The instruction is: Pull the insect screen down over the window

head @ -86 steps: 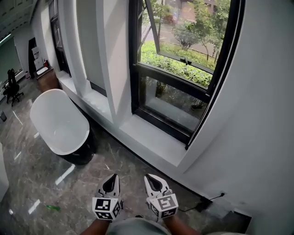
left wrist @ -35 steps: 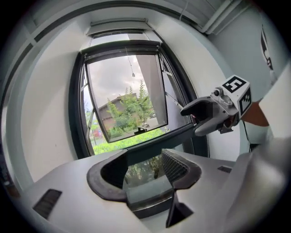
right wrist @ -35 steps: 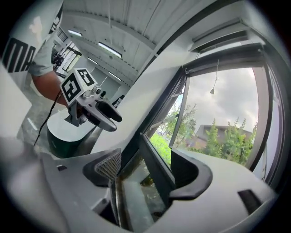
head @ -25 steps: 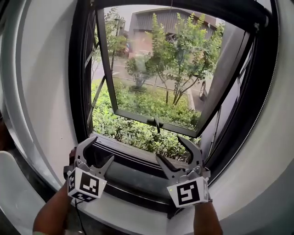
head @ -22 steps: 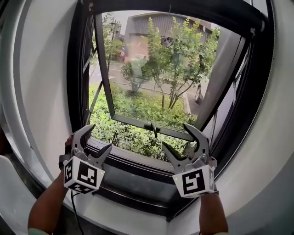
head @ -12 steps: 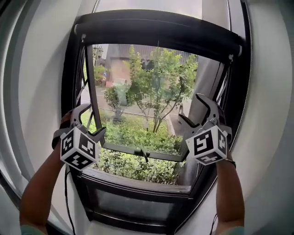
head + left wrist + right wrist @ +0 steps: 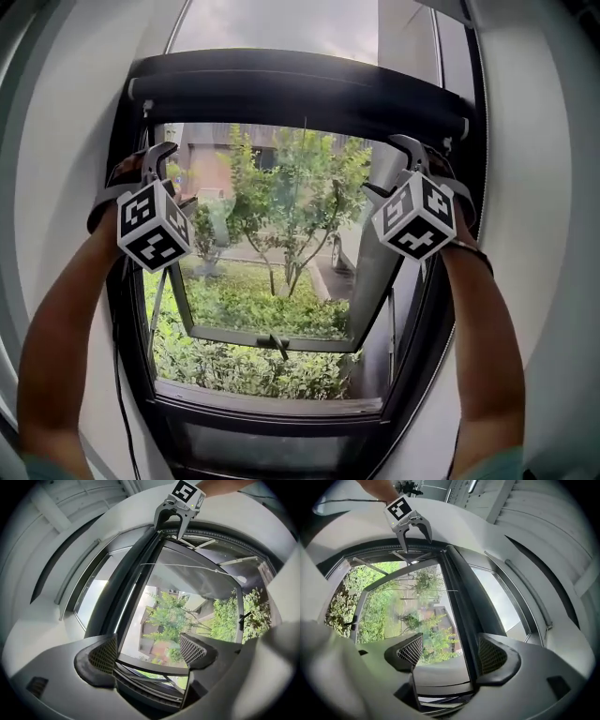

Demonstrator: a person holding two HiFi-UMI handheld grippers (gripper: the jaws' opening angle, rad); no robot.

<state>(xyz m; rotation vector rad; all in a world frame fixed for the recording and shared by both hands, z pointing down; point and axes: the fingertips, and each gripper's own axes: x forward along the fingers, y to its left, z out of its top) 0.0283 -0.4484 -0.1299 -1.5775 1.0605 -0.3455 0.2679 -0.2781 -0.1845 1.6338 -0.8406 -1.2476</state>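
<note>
A leafy tree (image 7: 291,202) stands outdoors; a brownish building (image 7: 202,155) lies behind it to its left, grass (image 7: 246,295) spreads at its foot, and a low hedge (image 7: 244,366) runs nearer than it

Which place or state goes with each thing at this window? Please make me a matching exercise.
1. long black insect-screen roller housing
2. dark-framed glass window sash
3. left gripper
4. right gripper

a. window's upper right, jaws apart
b. tilted open outward
c. across the window's top
d. window's upper left, jaws apart

Pairs: 1-c, 2-b, 3-d, 4-a.
Both grippers' jaws have just been opening, gripping nothing.
</note>
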